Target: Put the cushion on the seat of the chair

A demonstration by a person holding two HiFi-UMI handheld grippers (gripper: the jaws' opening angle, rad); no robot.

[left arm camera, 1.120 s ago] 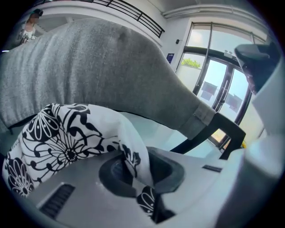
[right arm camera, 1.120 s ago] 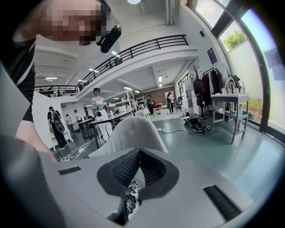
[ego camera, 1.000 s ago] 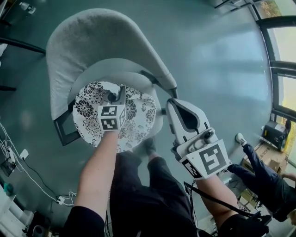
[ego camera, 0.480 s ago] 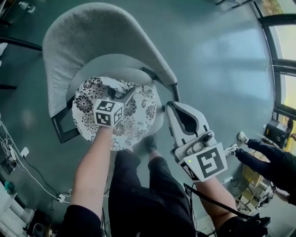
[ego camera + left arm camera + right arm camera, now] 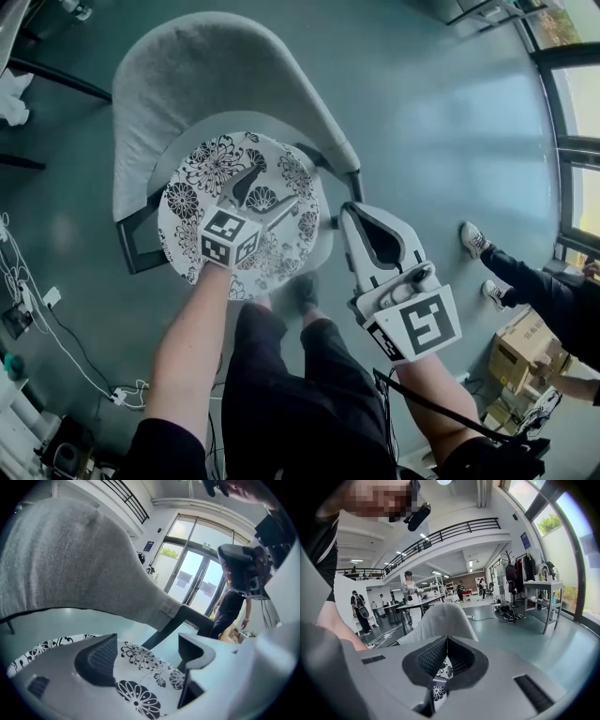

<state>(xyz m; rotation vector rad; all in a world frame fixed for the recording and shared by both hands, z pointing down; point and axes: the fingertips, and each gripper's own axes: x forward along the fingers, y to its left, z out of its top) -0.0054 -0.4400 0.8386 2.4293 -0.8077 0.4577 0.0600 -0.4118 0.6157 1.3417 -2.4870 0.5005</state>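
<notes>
A glossy teal-grey floor (image 5: 450, 112) spreads through a large hall with tall windows and a railed gallery, and on it stands a grey fabric chair with a curved backrest and dark legs (image 5: 187, 75). The round white cushion with a black flower print (image 5: 202, 173) lies flat on the seat of that chair, just in front of the backrest, and covers most of the seat. The left gripper (image 5: 267, 195) hangs over the near part of the cushion and points towards the backrest. Its jaws have just been opening and now stand wide apart. The left gripper view shows the flowered cloth below the gap between them, with neither pad pressing on it, so the claw is released. The right gripper (image 5: 364, 214) is held just to the right of the chair, above the person's dark trousers (image 5: 291, 394), and is clenched: its two black ribbed pads meet with nothing between them. White cables (image 5: 28, 309) trail over the floor at the left. At the right, another person's legs (image 5: 525, 281) stretch out near a brown cardboard box (image 5: 525, 342).
</notes>
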